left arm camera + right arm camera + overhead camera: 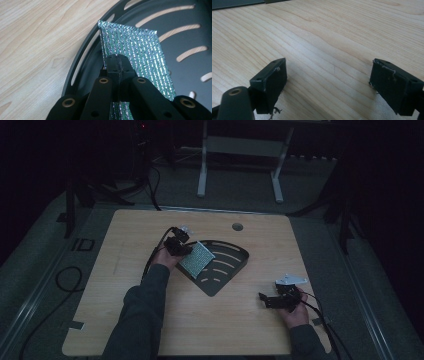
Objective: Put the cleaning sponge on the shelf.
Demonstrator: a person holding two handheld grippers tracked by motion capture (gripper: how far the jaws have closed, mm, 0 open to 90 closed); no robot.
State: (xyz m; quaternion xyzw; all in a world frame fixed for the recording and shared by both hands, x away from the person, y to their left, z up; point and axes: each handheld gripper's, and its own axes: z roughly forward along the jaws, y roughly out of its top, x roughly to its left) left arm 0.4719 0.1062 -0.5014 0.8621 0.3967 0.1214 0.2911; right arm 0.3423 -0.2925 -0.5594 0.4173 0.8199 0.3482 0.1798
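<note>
The left hand-held gripper (pixel 117 61) is clamped shut on the near edge of a glittering silver-green cloth (pixel 135 55), its jaws pressed together with the fabric pinched between them. In the high view the cloth (pixel 197 259) sits at the left side of the black slotted tray (pixel 235 251), partly over the tray's rim and held up off its floor rather than lying flat. In the left gripper view the cloth stands up from the jaws, with the tray (pixel 185 37) and its curved slots behind it and the tray's rim to the left.

The right hand-held gripper (pixel 327 82) is spread wide and holds nothing; it rests low over the bare wooden surface (pixel 332 32), well apart from the tray and to its right, as the high view also shows (pixel 280 299).

Judging by this, the step in hand is carrying the cloth at the tray, either laying it in or lifting it out; which one cannot be told. The next move calls for a steady grip on the thin edge, since the fabric is limp and could catch on the rim or slots
</note>
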